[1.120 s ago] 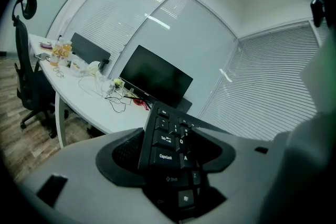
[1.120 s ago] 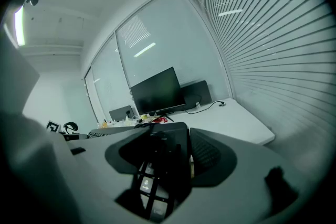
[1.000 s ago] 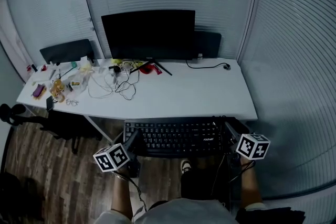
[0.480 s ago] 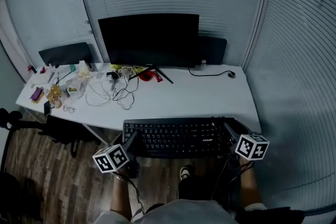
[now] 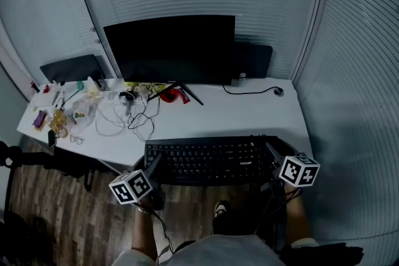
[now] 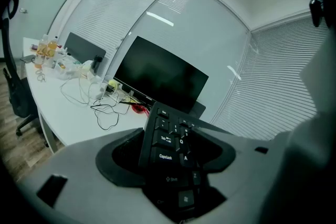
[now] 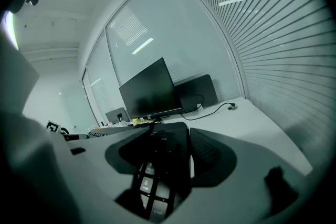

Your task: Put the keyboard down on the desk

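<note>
A black keyboard (image 5: 209, 161) hangs level at the front edge of the white desk (image 5: 249, 118), partly over its near rim. My left gripper (image 5: 154, 165) is shut on the keyboard's left end, whose Tab and Caps Lock keys (image 6: 164, 148) fill the left gripper view. At the other end my right gripper (image 5: 272, 156) is shut on the keyboard (image 7: 163, 165). Marker cubes (image 5: 131, 186) sit on both grippers. Whether the keyboard touches the desk I cannot tell.
A black monitor (image 5: 169, 48) stands at the back of the desk, its stand legs (image 5: 187, 93) splayed forward. Tangled cables (image 5: 134, 114), bottles and small clutter (image 5: 59, 112) cover the left part. A mouse with cord (image 5: 278, 91) lies back right. An office chair (image 5: 15, 156) is left of the desk.
The view has closed in on the desk; the keyboard, still held at both ends, now overlaps the desk's front edge instead of hanging just below it.
</note>
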The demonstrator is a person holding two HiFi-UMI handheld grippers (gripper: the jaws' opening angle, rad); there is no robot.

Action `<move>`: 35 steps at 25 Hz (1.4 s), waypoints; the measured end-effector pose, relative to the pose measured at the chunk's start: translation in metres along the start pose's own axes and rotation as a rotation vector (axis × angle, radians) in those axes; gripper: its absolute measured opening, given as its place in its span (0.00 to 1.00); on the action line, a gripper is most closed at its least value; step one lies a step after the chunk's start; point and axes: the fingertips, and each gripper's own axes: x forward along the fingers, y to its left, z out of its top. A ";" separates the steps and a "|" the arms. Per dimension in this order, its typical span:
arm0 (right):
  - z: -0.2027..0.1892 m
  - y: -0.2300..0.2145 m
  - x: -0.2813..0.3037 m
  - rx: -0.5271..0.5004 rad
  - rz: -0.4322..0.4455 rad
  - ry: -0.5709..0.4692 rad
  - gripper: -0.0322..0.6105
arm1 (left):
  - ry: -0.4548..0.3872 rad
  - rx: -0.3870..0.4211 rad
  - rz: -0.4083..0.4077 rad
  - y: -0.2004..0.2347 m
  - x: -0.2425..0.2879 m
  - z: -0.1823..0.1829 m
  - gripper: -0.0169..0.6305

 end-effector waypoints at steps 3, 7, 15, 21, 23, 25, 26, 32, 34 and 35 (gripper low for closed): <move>0.009 -0.012 0.017 -0.001 -0.006 0.005 0.43 | 0.008 -0.001 0.015 0.003 0.022 0.003 0.45; 0.023 -0.026 0.033 0.002 -0.016 0.015 0.43 | 0.008 -0.011 -0.019 -0.009 0.050 0.014 0.45; 0.046 -0.069 0.079 -0.005 -0.035 0.034 0.43 | 0.027 -0.034 -0.020 -0.010 0.120 0.018 0.45; 0.061 -0.086 0.105 0.010 -0.027 0.030 0.43 | 0.028 -0.017 -0.011 -0.017 0.151 0.036 0.45; 0.065 -0.090 0.114 0.012 -0.023 0.032 0.43 | 0.031 -0.017 -0.008 -0.017 0.158 0.040 0.45; 0.068 -0.092 0.124 0.017 -0.020 0.036 0.43 | 0.033 -0.014 -0.005 -0.016 0.166 0.046 0.45; 0.069 -0.093 0.128 0.020 -0.020 0.037 0.43 | 0.034 -0.013 -0.005 -0.015 0.169 0.049 0.45; 0.067 -0.095 0.142 0.032 -0.045 0.054 0.43 | 0.064 -0.018 -0.014 -0.005 0.187 0.053 0.45; 0.068 -0.094 0.145 0.037 -0.060 0.054 0.43 | 0.074 -0.015 -0.026 -0.002 0.195 0.057 0.45; 0.069 -0.094 0.146 0.041 -0.067 0.052 0.43 | 0.078 -0.012 -0.032 0.000 0.198 0.060 0.45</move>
